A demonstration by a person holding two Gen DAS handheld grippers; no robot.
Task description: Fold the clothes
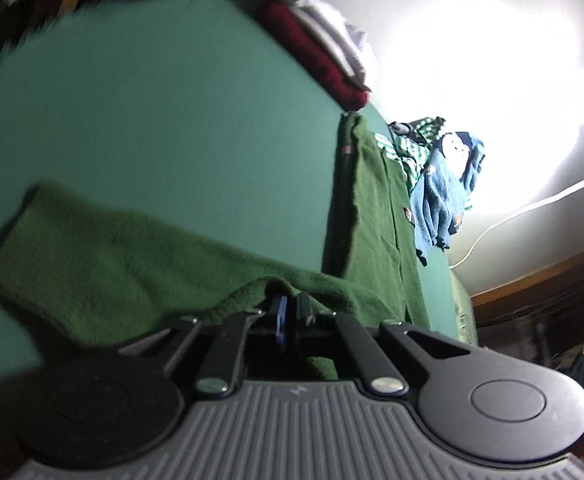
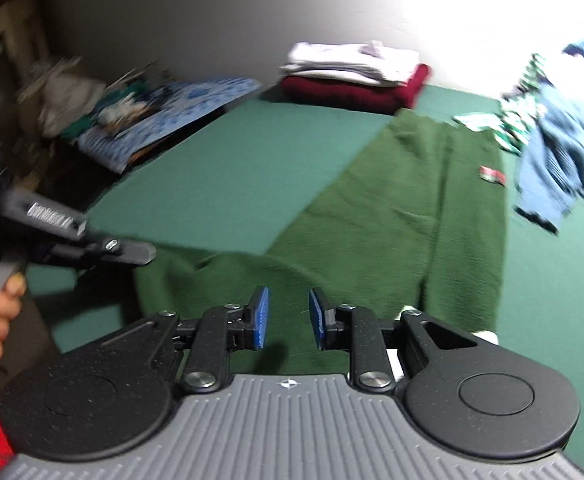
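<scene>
left tool (image 1: 289, 314): clenched on dark green sweater (image 1: 103, 260) | right tool (image 2: 287, 318): released, above sweater | green bed (image 2: 219, 168)

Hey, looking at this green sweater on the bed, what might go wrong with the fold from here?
1. The left tool is shut on just a small bunch of the green sweater, so the knit could slip out when lifted.
2. The right tool is open over the sweater and holds nothing, so a one-sided pull may drag it crooked.
3. The blue garment and striped garment lie right beside it and could get caught up.
</scene>
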